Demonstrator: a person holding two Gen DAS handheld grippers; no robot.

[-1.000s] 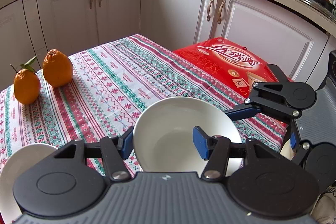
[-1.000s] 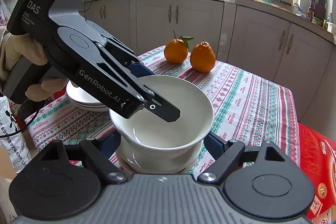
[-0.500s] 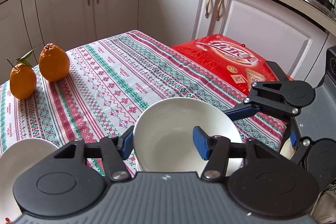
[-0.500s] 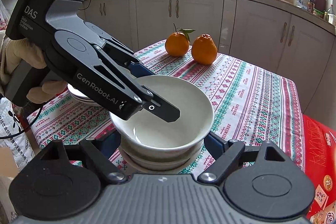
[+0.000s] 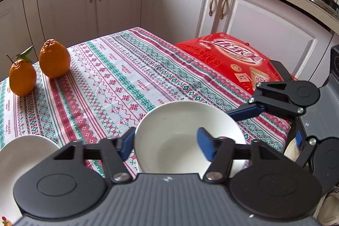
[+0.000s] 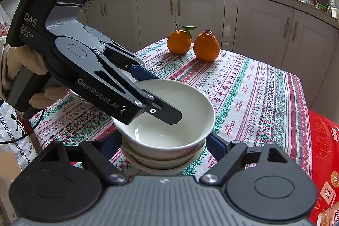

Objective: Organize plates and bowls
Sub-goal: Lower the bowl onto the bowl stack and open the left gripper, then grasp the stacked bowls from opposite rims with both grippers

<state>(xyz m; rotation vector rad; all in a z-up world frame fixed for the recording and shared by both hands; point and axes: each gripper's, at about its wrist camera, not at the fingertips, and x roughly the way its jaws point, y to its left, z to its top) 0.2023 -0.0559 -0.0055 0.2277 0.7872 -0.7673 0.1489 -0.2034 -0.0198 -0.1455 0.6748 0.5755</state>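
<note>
Your left tool [image 6: 156, 96] is straddling the near-left rim of the top bowl [image 6: 169, 120]: one finger is reaching down inside, the blue-padded one is lying just outside the wall. Its jaws have just been opening with the rim between them, and the pads are no longer squeezing it. Your right tool [image 6: 164, 143] is standing wide on either side of the bowl stack [image 6: 161, 160], its jaws also having just been opening, pads clear of the sides.

The right wrist view is showing the top bowl nested upright, mouth up, in lower bowls near the front edge of the desk [image 6: 254, 94]; the left view is hiding those lower bowls. Being round, the bowl has no long axis.

Only the left view is showing the wide flat face of a white plate [image 5: 23, 154] at the desk's left. Two oranges [image 6: 192, 45] are sitting at the far edge.
</note>
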